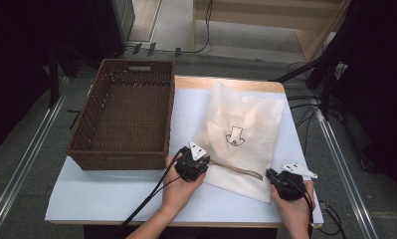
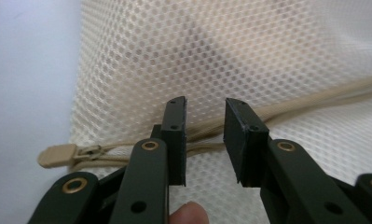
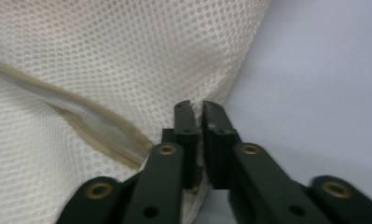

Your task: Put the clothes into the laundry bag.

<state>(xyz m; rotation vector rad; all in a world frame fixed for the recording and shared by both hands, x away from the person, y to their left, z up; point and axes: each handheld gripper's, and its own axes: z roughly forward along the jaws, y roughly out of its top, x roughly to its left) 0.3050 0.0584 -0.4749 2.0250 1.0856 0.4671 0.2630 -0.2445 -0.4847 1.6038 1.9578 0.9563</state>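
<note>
A white mesh bag (image 1: 246, 124) lies flat on the table, with a beige zipper (image 1: 241, 172) along its near edge and a dark arrow-like print showing through it. My left gripper (image 1: 202, 164) is at the bag's near left corner. Its jaws stand open (image 2: 204, 105) just above the zipper (image 2: 314, 98), to the right of the beige pull tab (image 2: 58, 156). My right gripper (image 1: 271, 175) is at the bag's near right corner. There it is shut (image 3: 197, 105) on the mesh edge (image 3: 104, 56), just right of the zipper end (image 3: 95, 121).
An empty brown wicker basket (image 1: 119, 160) stands on the left half of the white table (image 1: 111, 191), touching the bag's left side. Cables and stand legs lie on the floor to the right of the table (image 1: 310, 107).
</note>
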